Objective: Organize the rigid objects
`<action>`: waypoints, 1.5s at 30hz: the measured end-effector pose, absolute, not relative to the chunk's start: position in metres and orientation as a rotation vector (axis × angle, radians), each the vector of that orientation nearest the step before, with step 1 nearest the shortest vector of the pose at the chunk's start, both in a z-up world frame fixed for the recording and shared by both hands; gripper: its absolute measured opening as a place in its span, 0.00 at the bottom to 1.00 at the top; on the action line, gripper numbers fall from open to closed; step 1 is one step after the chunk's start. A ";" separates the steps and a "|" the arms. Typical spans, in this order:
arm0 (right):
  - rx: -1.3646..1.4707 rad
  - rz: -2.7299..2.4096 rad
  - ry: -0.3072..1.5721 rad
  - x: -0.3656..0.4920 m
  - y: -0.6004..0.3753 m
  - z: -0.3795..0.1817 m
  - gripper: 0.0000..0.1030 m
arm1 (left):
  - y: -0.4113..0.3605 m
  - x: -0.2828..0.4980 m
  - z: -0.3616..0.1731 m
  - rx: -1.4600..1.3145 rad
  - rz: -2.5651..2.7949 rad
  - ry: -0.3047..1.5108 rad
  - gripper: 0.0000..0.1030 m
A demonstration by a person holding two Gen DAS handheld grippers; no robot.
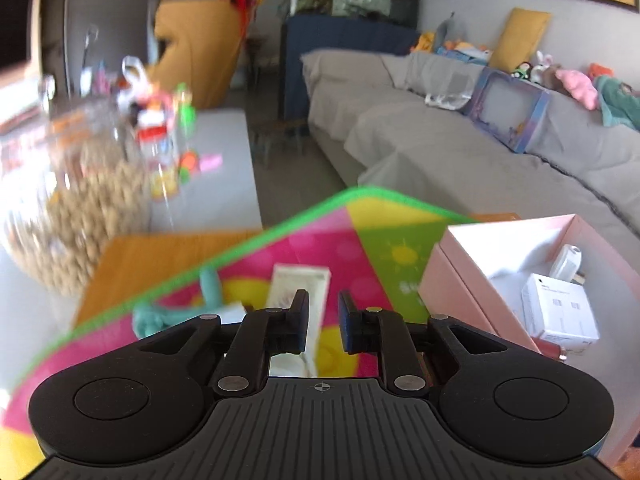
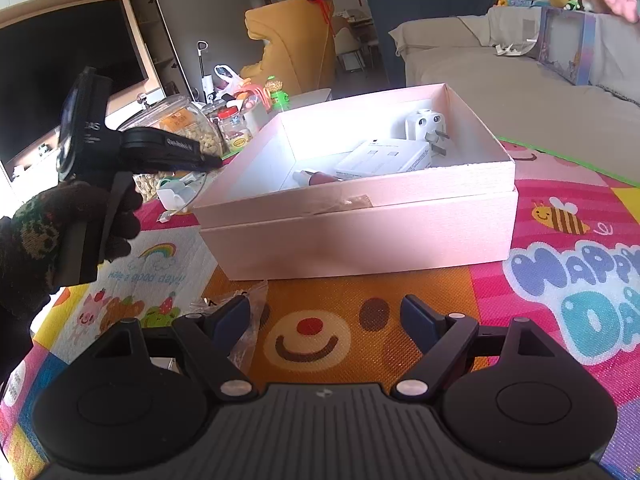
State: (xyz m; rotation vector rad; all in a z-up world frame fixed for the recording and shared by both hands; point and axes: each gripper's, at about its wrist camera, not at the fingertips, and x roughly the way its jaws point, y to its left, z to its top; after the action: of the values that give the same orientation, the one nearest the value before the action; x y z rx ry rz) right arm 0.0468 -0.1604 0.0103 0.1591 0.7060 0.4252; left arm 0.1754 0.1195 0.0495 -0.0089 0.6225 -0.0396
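An open pink box (image 2: pixel 360 232) stands on a colourful play mat (image 2: pixel 560 280). It holds a white carton (image 2: pixel 384 160), a white plug adapter (image 2: pixel 426 126) and a small reddish tube (image 2: pixel 320 178). The box also shows at the right of the left wrist view (image 1: pixel 452 280). My left gripper (image 1: pixel 323 320) hovers over the mat with its jaws narrowly apart and empty, above a white packet (image 1: pixel 298 284) and a teal object (image 1: pixel 176 312). It also shows at the left of the right wrist view (image 2: pixel 216 160). My right gripper (image 2: pixel 326 320) is open and empty, low over the mat in front of the box.
A clear plastic wrapper (image 2: pixel 244 320) lies by my right gripper's left finger. Jars of snacks (image 2: pixel 188 124) and small toys crowd the table's left side. A white item (image 2: pixel 176 196) with a cord lies left of the box. A grey sofa (image 1: pixel 440 140) runs along the right.
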 end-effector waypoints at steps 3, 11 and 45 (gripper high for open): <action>0.153 0.423 0.706 0.046 -0.159 0.010 0.81 | 0.125 0.189 0.048 -0.005 -0.018 0.678 0.18; 0.134 0.420 0.706 0.046 -0.157 0.010 0.82 | 0.147 0.235 0.053 -0.122 -0.026 0.775 0.18; 0.067 0.423 0.709 0.042 -0.149 0.016 0.82 | 0.159 0.068 0.033 -0.233 -0.415 0.924 0.21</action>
State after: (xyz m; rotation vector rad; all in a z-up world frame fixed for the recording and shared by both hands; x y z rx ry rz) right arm 0.0416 -0.1488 0.0157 0.0674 0.7088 0.4230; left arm 0.0681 0.1590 0.0333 -0.2331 0.9239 -0.4151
